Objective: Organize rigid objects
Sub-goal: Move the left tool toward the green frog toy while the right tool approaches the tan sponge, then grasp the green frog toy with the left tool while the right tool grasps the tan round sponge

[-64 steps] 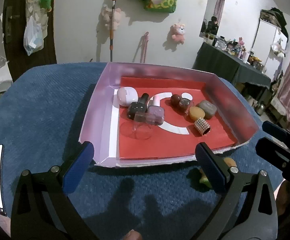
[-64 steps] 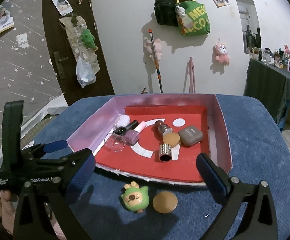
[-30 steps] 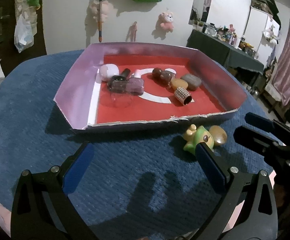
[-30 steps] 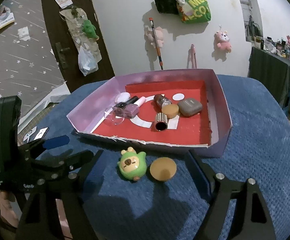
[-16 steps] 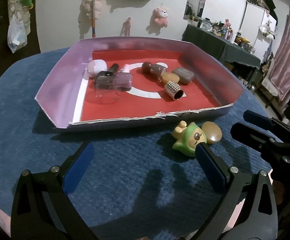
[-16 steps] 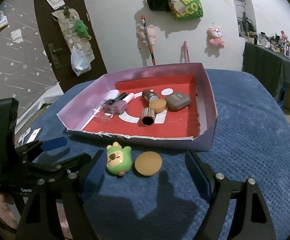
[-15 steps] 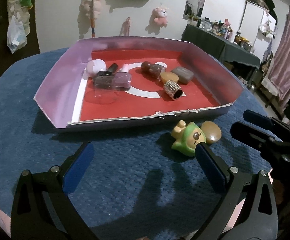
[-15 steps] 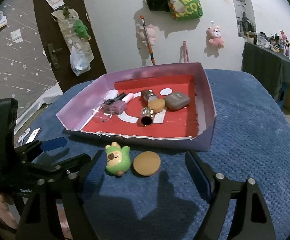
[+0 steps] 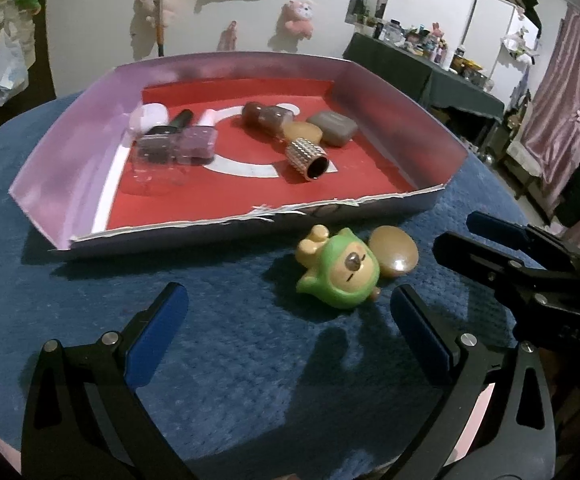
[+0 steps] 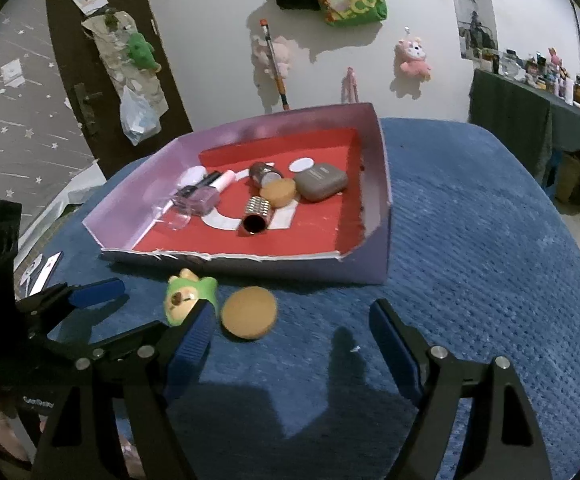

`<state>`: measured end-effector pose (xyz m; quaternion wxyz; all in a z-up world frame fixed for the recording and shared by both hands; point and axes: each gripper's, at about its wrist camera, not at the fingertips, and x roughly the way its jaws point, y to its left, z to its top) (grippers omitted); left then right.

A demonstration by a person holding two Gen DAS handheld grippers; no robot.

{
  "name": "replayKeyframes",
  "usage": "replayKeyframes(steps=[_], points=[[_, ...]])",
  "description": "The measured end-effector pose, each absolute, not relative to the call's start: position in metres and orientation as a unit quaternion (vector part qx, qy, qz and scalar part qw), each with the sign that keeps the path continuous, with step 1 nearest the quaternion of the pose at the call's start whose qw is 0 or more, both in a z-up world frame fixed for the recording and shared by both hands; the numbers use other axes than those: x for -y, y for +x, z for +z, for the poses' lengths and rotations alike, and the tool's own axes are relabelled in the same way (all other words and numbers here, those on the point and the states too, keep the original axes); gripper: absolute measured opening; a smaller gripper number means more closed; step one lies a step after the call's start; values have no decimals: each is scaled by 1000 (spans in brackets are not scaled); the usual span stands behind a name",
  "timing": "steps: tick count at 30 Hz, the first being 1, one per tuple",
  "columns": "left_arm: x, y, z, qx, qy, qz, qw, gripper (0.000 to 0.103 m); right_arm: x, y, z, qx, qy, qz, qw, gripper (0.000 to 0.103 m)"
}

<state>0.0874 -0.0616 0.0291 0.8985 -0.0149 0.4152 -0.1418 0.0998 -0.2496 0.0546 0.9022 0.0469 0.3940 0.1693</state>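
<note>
1. Both views are dim, with a cool indoor cast.
2. Light falls from above and behind: the tongs' shadows lie ahead on the blue worktop [image 9: 250, 360].
3. A glare spot sits on the tan disc [image 9: 393, 257].
4. Fisheye bending and black corners frame each view; the edges are soft.

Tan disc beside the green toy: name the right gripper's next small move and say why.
Probably ease the right gripper forward and down until its fingers straddle the tan disc. The disc lies on the blue cloth outside the tray, just ahead of the open, empty fingers, touching or nearly touching the green toy.
</note>
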Motion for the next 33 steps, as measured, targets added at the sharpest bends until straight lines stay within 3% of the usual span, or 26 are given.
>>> replayKeyframes(steps=[12,24,27,33], points=[[79,107,15,-421,1,-109,900,103,267,101,49,-401,45,139,904,82],[41,92,20,-413,-49,-122,901,103,234,103,44,-403,9,185,896,82],[43,93,19,-413,-43,-125,901,103,227,104,42,-402,-10,184,897,75],[48,93,16,-416,-31,-132,899,103,224,111,37,-404,-35,196,893,75]])
